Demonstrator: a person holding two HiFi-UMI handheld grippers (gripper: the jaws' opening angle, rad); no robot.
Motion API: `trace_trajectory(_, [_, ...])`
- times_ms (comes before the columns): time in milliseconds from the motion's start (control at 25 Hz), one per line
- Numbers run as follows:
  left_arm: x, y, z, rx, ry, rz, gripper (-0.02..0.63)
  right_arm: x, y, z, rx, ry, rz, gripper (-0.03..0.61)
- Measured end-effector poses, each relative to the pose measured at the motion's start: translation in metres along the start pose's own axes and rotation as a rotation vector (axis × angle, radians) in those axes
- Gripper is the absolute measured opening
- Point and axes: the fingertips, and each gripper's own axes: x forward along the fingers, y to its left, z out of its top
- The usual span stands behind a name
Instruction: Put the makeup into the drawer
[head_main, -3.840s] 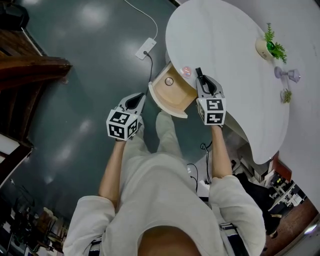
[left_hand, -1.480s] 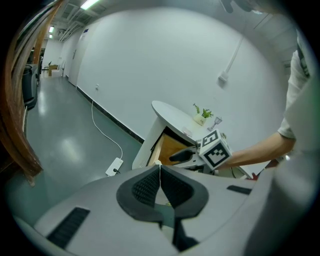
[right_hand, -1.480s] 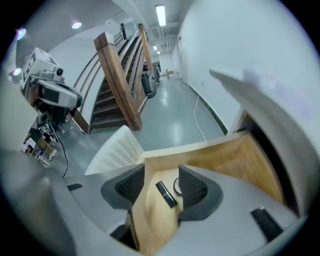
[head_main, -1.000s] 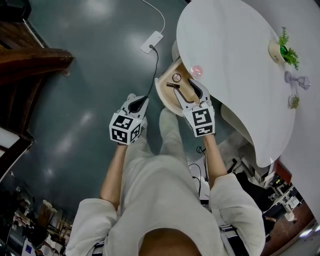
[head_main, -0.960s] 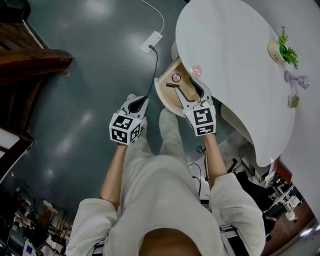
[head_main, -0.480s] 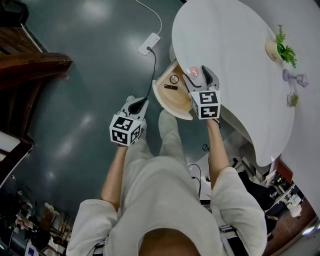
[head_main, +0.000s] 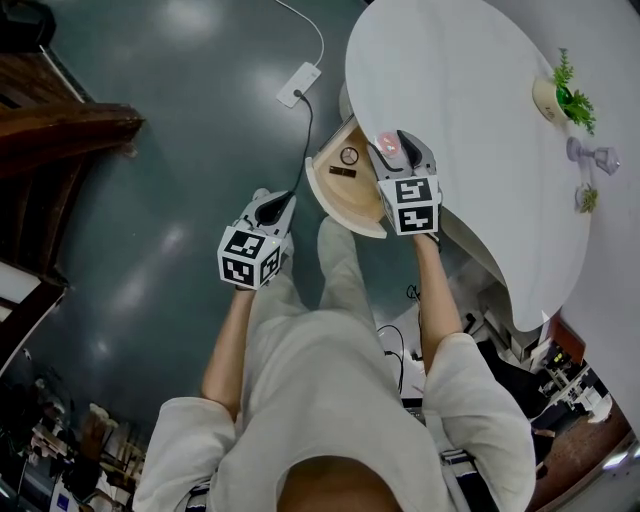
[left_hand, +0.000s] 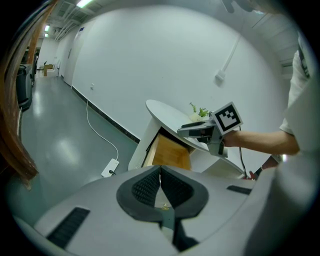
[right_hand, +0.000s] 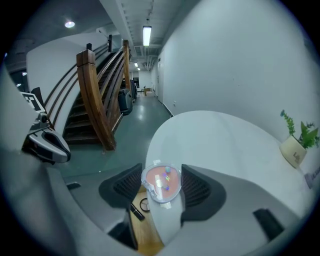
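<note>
As its jaws have just been closing, the right gripper (right_hand: 161, 174) clasps the pink compact (right_hand: 162, 184) by its rim at the table (head_main: 470, 110) edge, upper centre of the head view, beside the open drawer (head_main: 352, 197). Left gripper (left_hand: 160, 170) jaws clenched, empty, left of centre.

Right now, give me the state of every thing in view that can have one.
Light wooden drawer: pulled open.
Round pink clear-lidded compact: lying on the white table at its edge, between the right gripper's pads.
Right gripper: jaws have just been closing, now shut on the compact.
Left gripper: shut, empty.
Small round case and dark stick: lying in the drawer.
</note>
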Motion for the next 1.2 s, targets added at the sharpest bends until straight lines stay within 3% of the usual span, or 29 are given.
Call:
trace_trajectory(440, [-0.003, 0.003, -0.007, -0.004, 0.002, 0.002, 0.012, -0.018, 0.08, 0.003, -0.08, -0.047, 0.191, 0.242])
trace_trajectory(720, [-0.003, 0.003, -0.013, -0.013, 0.007, 0.001, 0.012, 0.009, 0.111, -0.054, -0.093, 0.083, 0.282, 0.242])
trace_trajectory(1200, [0.0, 0.005, -0.02, -0.018, 0.017, 0.003, 0.012, 0.082, 0.09, -0.13, -0.071, 0.317, 0.273, 0.243])
